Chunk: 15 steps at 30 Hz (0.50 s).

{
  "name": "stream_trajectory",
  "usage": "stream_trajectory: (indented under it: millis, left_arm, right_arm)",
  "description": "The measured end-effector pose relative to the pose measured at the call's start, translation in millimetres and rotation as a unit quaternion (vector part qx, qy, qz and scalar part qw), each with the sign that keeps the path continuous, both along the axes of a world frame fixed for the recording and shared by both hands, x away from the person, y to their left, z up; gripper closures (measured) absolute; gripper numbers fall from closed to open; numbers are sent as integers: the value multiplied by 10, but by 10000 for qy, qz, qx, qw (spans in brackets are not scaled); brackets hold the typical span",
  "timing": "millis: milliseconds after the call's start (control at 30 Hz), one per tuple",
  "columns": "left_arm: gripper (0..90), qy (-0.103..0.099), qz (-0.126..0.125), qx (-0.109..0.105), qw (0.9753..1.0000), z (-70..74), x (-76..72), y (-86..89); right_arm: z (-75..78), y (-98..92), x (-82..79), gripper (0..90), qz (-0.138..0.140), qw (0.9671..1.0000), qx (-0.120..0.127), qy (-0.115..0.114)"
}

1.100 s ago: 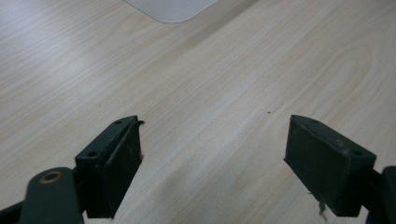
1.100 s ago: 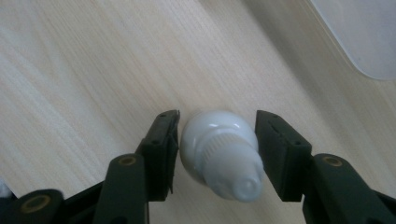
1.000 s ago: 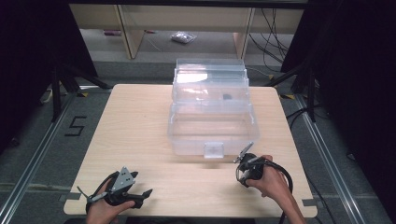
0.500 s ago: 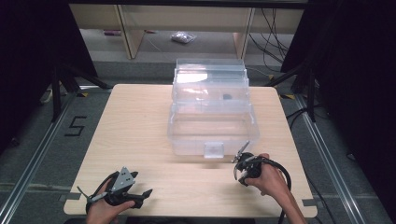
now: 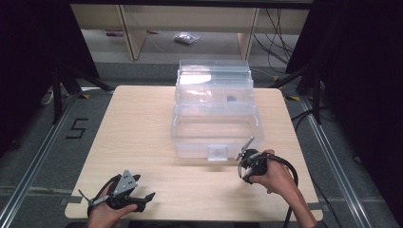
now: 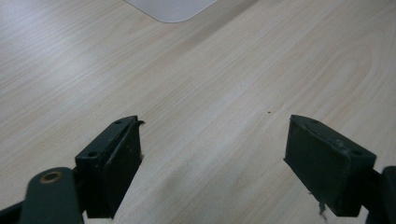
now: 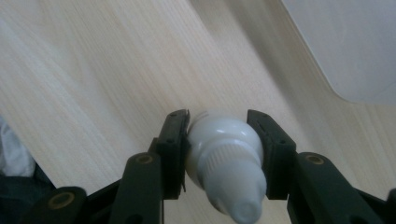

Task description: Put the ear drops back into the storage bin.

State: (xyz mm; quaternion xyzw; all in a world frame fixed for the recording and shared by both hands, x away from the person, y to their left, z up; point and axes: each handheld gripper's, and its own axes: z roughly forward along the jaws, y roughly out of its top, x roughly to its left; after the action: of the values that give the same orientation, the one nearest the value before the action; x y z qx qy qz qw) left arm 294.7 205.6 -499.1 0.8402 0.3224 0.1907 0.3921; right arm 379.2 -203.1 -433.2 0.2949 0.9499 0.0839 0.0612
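R tongs [image 7: 218, 140] clamped on white bottle [image 7: 224, 163], L tongs [image 6: 212, 158] wide open, empty

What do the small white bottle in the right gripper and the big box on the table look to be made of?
The white bottle looks like smooth opaque plastic, slightly glossy, with fine moulded ribs around its neck. The box seems to be clear, hard plastic: the table shows through its walls, and its top catches bright reflections. The table looks like pale wood or a wood-grain laminate, matte.
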Motion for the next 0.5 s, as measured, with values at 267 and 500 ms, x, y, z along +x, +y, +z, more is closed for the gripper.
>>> stream_trajectory:
  millis: [267,500]
  left_arm:
    - [179,10,34,-87,10000,-7,-3,-9]
    - [179,10,35,-87,10000,-7,-3,-10]
  right_arm:
    - [177,24,57,602,108,9999,25,-45]
    - [319,24,112,602,93,9999,78,-62]
